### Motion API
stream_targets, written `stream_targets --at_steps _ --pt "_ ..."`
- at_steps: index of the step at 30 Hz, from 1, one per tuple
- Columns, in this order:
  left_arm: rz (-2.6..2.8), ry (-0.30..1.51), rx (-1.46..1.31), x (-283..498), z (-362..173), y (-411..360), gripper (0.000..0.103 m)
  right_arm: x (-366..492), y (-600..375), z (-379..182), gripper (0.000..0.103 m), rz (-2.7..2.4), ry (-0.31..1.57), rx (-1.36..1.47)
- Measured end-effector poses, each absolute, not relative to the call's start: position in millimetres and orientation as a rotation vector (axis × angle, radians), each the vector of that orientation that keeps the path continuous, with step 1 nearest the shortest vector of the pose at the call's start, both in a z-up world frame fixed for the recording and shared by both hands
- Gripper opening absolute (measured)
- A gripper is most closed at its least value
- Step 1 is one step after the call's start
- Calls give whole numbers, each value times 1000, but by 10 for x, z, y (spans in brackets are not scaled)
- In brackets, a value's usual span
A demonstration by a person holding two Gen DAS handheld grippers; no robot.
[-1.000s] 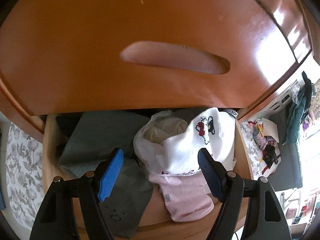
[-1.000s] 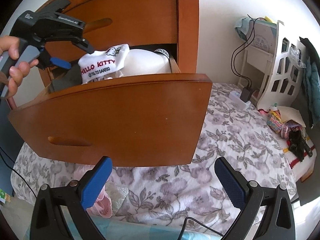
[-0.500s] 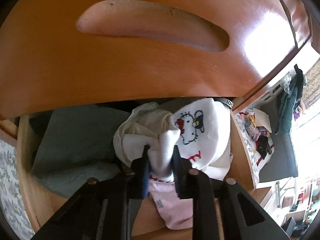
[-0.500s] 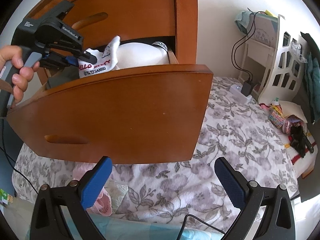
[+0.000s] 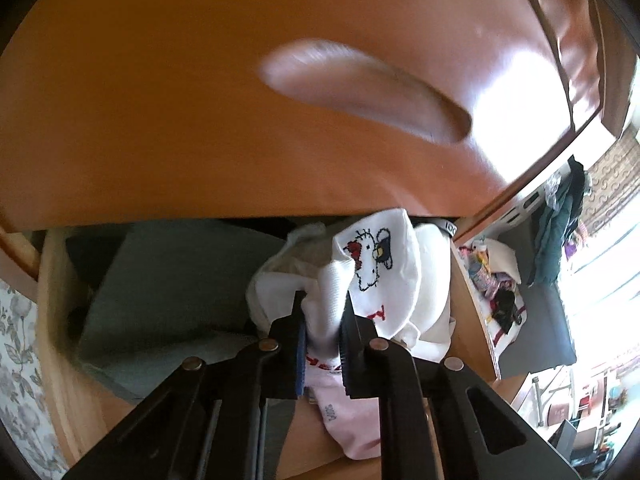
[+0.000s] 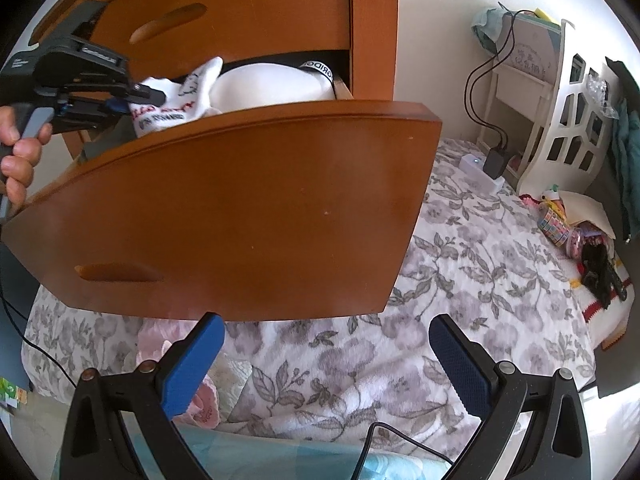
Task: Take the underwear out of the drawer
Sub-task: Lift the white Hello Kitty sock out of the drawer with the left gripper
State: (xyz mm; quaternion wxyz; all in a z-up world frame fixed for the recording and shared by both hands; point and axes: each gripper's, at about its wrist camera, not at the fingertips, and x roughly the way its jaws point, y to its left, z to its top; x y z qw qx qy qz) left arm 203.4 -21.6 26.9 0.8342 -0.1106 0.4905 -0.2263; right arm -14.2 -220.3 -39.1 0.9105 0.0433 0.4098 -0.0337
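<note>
We see the left gripper (image 5: 323, 334) in the open drawer (image 6: 240, 216) — jaws closing on the white underwear (image 5: 384, 276), pinched between them; the right gripper (image 6: 326, 364) hangs over the bed (image 6: 460, 280), jaws apart.

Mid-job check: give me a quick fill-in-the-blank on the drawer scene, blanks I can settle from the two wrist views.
1. The left gripper is closing on a white garment printed with a cartoon ____.
2. The right gripper holds ____.
3. The drawer stands ____.
4. Below the drawer lies a bedspread with a ____ pattern.

Missing words: cat; nothing; open; floral
</note>
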Motion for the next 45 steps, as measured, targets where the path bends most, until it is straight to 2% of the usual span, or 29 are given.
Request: stream_targets --at_steps 19,45 --pt "-418 906 -344 1801 598 268 13 -114 -2150 -406 103 -101 856 54" --pt "-390 703 -399 582 1347 610 13 -317 -2050 -223 103 -122 736 -7"
